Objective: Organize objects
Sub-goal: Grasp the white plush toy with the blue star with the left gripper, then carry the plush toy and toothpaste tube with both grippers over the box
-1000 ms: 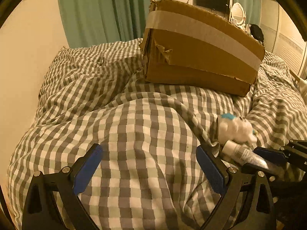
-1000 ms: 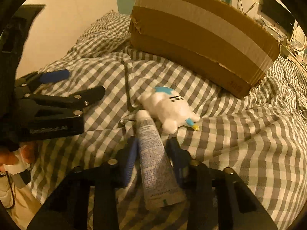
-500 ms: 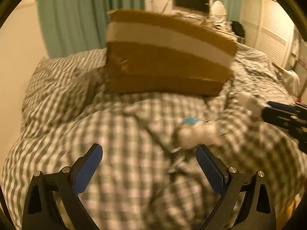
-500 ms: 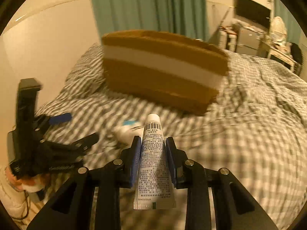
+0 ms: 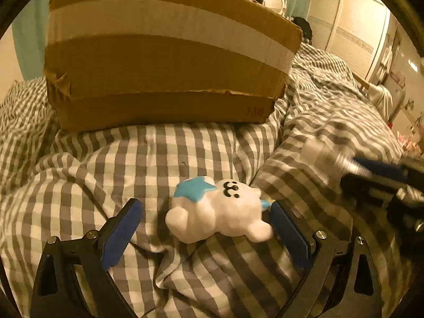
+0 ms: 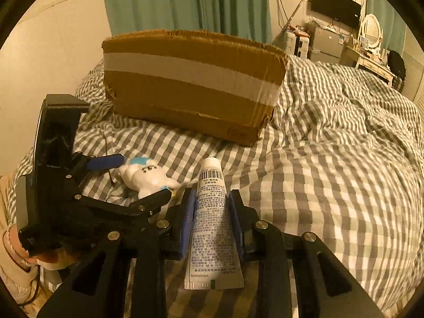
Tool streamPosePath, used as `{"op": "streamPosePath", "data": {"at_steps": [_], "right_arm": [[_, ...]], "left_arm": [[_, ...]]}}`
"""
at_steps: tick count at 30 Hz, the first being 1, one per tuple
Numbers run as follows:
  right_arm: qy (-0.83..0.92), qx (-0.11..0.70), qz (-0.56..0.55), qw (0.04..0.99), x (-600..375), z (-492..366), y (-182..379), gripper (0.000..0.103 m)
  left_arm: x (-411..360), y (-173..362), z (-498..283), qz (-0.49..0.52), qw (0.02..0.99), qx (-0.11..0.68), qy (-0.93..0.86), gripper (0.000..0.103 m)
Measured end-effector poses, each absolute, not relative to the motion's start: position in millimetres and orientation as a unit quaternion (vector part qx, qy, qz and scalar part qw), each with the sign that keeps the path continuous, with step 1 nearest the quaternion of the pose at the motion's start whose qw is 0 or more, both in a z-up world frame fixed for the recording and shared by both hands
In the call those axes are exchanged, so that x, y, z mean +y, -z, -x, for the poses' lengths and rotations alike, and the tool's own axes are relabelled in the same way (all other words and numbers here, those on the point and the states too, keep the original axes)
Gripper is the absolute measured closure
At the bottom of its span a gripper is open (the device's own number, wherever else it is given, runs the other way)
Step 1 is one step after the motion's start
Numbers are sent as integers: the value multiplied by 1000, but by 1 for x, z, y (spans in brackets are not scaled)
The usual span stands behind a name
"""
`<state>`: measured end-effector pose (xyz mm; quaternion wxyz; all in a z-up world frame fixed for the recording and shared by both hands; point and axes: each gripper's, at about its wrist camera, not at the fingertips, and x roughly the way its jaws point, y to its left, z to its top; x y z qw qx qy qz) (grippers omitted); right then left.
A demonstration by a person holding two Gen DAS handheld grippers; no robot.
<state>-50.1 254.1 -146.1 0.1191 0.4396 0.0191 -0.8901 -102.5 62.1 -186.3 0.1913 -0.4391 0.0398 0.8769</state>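
Observation:
A white plush toy (image 5: pixel 220 210) with a blue patch lies on the checked duvet (image 5: pixel 148 159). My left gripper (image 5: pixel 205 220) is open, its blue pads on either side of the toy; the right pad is close to it. The toy also shows in the right wrist view (image 6: pixel 147 176), with the left gripper (image 6: pixel 127 177) around it. My right gripper (image 6: pixel 212 204) is shut on a white tube (image 6: pixel 213 225) and holds it above the duvet, cap forward. The tube shows blurred in the left wrist view (image 5: pixel 318 153). A taped cardboard box (image 6: pixel 190 84) stands behind.
The bed runs to the right with rumpled duvet (image 6: pixel 344 132). A wall (image 6: pixel 53 39) and green curtains (image 6: pixel 185 2) stand behind the box. A desk, mirror and screen (image 6: pixel 336 5) are at the far right.
My left gripper has moved forward and right until its open jaws frame the plush toy. My right gripper has lifted the tube off the duvet and holds it steady.

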Motion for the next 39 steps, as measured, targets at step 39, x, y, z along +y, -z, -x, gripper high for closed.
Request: {"op": "streamPosePath", "data": {"at_steps": [39], "right_arm": [[940, 37, -327, 90, 260, 100, 18, 82]], "left_arm": [[52, -2, 120, 293, 229, 65, -926, 33]]}}
